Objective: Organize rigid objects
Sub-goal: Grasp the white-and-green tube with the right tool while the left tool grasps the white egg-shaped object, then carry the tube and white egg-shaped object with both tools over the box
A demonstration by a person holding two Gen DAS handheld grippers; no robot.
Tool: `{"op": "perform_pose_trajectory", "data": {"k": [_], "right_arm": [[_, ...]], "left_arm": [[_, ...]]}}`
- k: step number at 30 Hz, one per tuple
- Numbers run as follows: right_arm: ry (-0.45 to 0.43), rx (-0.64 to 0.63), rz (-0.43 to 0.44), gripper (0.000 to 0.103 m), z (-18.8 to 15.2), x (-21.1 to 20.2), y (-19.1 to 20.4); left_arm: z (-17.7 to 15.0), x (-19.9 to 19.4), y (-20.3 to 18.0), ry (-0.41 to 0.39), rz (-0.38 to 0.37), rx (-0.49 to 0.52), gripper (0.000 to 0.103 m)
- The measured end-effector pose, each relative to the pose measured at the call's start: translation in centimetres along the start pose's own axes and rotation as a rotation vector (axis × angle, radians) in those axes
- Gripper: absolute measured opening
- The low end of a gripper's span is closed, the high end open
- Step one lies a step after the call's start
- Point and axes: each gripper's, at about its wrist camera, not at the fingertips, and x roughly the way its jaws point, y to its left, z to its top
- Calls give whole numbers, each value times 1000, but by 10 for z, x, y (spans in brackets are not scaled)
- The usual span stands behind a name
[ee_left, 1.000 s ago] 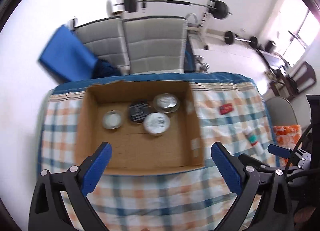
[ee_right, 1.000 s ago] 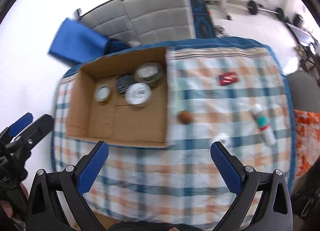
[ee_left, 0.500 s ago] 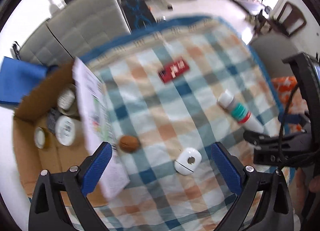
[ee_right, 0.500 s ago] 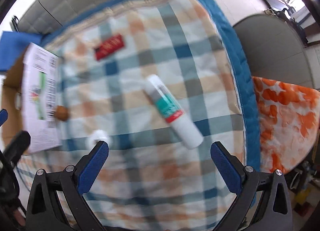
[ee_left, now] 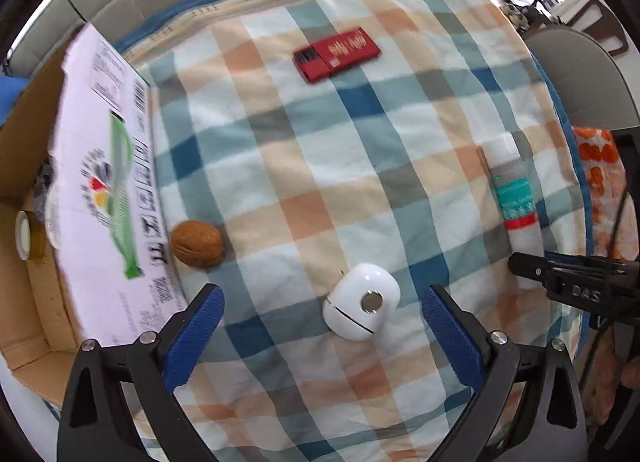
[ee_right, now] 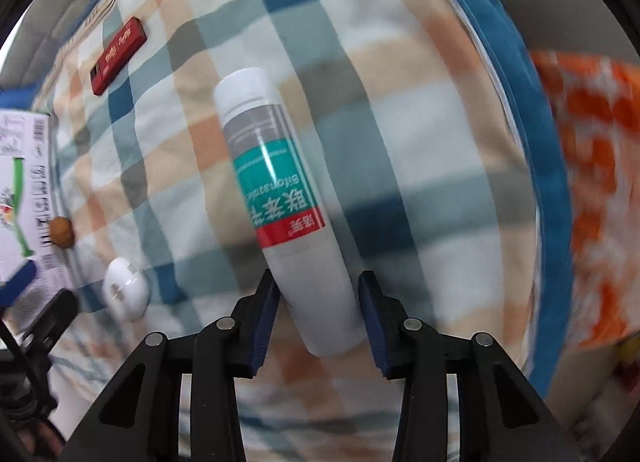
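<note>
The white tube (ee_right: 280,198) with a teal and red label lies flat near the right edge of the checked tabletop (ee_left: 320,142); the right gripper (ee_right: 316,294) has its jaws closed against the tube's lower end. Left gripper (ee_left: 320,314): jaws spread wide, holding nothing, white oval case (ee_left: 362,306) between them. A walnut (ee_left: 197,244) touches the cardboard box (ee_left: 24,142) flap at the left edge. A red box (ee_left: 336,55) lies toward the far edge. The cardboard box holds jars, mostly hidden
</note>
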Motion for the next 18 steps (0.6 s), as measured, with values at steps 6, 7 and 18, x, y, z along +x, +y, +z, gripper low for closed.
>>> {"op": "perform_pose_trajectory", "data": {"k": [6, 7, 18], "right_arm": [[-5, -8, 47, 68, -15, 3, -7], [-23, -14, 27, 68, -17, 2, -5], [-109, 43, -21, 67, -13, -9, 2]], "left_arm": [[-13, 33, -26, 88, 6, 85, 88], [-15, 39, -31, 104, 9, 98, 75], [-8, 51, -11, 130, -146, -223, 48]]}}
